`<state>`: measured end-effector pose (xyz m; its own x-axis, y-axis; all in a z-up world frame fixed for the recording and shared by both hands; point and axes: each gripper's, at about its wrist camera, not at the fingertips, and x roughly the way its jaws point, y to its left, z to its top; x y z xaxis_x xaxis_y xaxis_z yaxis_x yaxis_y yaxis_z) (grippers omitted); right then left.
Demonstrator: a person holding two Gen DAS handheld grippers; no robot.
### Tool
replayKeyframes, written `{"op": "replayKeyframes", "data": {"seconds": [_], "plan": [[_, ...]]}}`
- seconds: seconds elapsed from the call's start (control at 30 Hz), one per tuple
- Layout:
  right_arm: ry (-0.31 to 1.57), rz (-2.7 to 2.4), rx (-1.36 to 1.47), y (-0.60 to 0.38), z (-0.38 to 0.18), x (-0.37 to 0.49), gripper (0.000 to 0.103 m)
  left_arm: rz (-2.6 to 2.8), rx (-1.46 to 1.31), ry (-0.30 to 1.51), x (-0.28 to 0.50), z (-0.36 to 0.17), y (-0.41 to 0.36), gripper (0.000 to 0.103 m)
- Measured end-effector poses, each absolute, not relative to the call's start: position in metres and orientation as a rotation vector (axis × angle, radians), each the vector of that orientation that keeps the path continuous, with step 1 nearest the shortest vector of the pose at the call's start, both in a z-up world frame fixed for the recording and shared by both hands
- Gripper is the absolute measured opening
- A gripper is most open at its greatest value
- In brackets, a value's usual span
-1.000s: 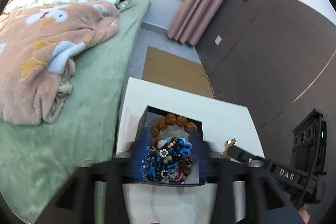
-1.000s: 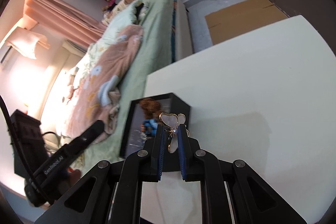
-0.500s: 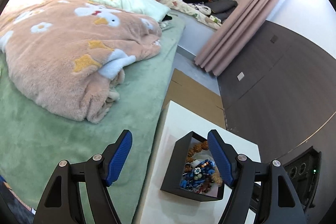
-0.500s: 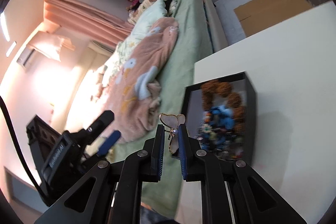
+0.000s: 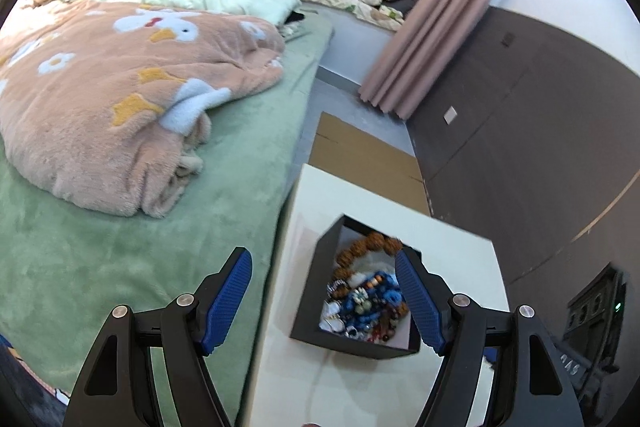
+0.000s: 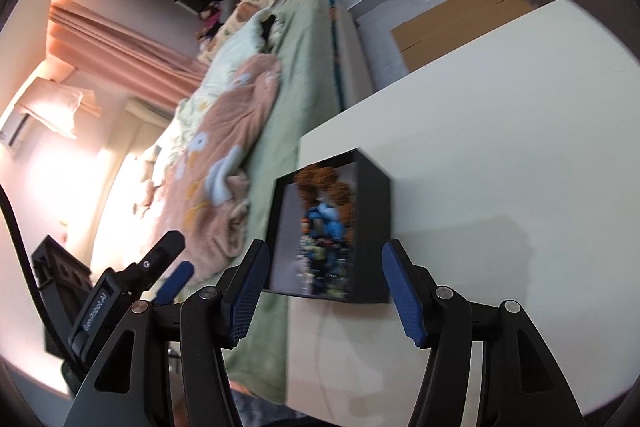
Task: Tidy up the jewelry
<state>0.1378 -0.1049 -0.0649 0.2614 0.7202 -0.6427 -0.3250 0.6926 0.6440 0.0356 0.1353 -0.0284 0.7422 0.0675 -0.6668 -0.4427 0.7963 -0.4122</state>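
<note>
Over the black box point(image 6: 370, 227) on the white table point(image 6: 520, 147), my right tool point(image 6: 324, 259) is opening, its butterfly brooch gone from the jaws, presumably dropped among the beads point(image 5: 368, 299); my left tool point(image 5: 324, 275) hangs released.

Soft indoor light, warm glare at the right view's left edge, motion blur, fisheye-bent edges.

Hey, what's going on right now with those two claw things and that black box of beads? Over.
Left gripper open, empty. Right gripper opening, nothing between its fingers. Black box on white table, full of beads. Nothing in the way.
</note>
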Motion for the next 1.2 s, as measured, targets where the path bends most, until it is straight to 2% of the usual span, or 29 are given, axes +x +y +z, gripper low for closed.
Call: {"op": "replayKeyframes", "data": {"seconds": [0.17,0.33,0.4,0.53,0.67,0.73,1.2], "plan": [[1.053,0.699,0.417,-0.134,-0.052,0.135,0.060,0.279,-0.515,0.682,0.035,-0.024,0.108,0.076],[1.009,0.641,0.355,-0.157,-0.038,0.128,0.061,0.270,-0.462,0.668,0.036,-0.020,0.089,0.085],[0.995,0.614,0.327,-0.162,-0.034,0.126,0.065,0.267,-0.436,0.661,0.036,-0.018,0.081,0.094],[0.970,0.590,0.266,-0.173,-0.026,0.121,0.094,0.257,-0.393,0.659,0.037,-0.017,0.066,0.097],[0.956,0.578,0.209,-0.181,-0.021,0.115,0.097,0.247,-0.373,0.653,0.036,-0.016,0.056,0.097],[0.948,0.568,0.181,-0.185,-0.019,0.112,0.103,0.244,-0.363,0.648,0.035,-0.015,0.051,0.097],[0.900,0.553,0.112,-0.219,-0.002,0.095,0.103,0.246,-0.296,0.579,0.025,-0.004,0.024,0.097]]}}
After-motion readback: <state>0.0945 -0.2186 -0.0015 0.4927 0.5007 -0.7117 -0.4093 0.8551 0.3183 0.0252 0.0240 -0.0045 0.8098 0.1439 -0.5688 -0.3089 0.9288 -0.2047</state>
